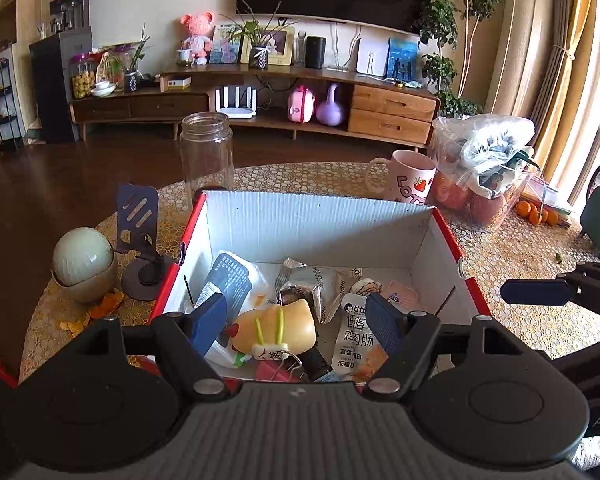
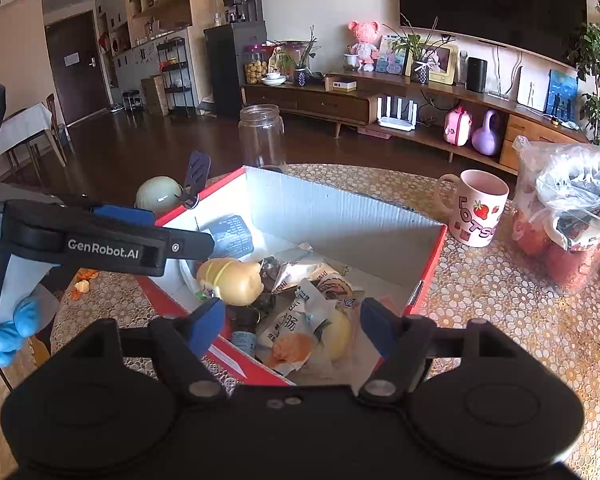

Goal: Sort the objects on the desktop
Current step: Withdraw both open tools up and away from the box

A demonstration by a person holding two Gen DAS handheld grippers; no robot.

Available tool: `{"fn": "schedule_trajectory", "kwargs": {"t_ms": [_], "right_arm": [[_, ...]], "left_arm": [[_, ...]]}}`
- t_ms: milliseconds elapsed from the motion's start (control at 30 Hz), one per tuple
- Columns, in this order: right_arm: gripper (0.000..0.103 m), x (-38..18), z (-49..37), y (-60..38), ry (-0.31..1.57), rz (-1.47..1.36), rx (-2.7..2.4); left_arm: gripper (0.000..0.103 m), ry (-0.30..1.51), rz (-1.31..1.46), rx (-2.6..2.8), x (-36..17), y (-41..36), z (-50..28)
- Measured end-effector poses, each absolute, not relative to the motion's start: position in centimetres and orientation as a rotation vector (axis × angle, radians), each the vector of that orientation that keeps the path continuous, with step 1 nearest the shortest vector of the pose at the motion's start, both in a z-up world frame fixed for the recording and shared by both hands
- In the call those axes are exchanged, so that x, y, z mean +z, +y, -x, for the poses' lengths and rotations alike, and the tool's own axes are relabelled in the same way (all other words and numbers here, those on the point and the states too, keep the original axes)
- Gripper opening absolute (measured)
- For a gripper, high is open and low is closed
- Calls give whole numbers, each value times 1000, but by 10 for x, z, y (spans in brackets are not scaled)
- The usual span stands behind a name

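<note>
Both the left gripper [image 1: 300, 324] and right gripper [image 2: 292, 326] hung open and empty over the red box [image 1: 320, 216]; the yellow toy [image 1: 276, 330] lay inside, nearer the left, long axis crosswise.

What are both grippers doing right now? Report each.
Left gripper: open, holding nothing, above the box.
Right gripper: open, nothing between its fingers, also above the box.
</note>
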State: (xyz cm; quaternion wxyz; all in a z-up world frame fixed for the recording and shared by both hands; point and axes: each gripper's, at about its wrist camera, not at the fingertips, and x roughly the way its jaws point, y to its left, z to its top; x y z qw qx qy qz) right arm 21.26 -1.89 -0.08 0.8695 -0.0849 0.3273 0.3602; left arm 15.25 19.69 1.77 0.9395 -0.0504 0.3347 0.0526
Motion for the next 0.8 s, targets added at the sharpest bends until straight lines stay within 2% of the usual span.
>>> {"fn": "schedule_trajectory", "kwargs": {"t_ms": [200,233,267,467,533,667,800], "right_arm": [[79,7,-198,-33,657,133,758],[79,8,-195,-35,654,125,759],[80,9,-193,-36,651,121,759],[83,10,-178,-40,630,118,756],[86,11,-173,-41,613,119,753],[91,11,-163,-44,593,114,758],[100,11,-155,-48,574,107,756]], "left_arm": [[76,602,65,90,25,189,-124],[78,593,65,92,26,189,-121],[85,588,70,91,26,189,-117],[86,578,74,98,24,188,-104],[87,571,71,101,24,186,-100],[103,567,81,107,23,187,-95],[103,556,67,109,21,182,-88]]}}
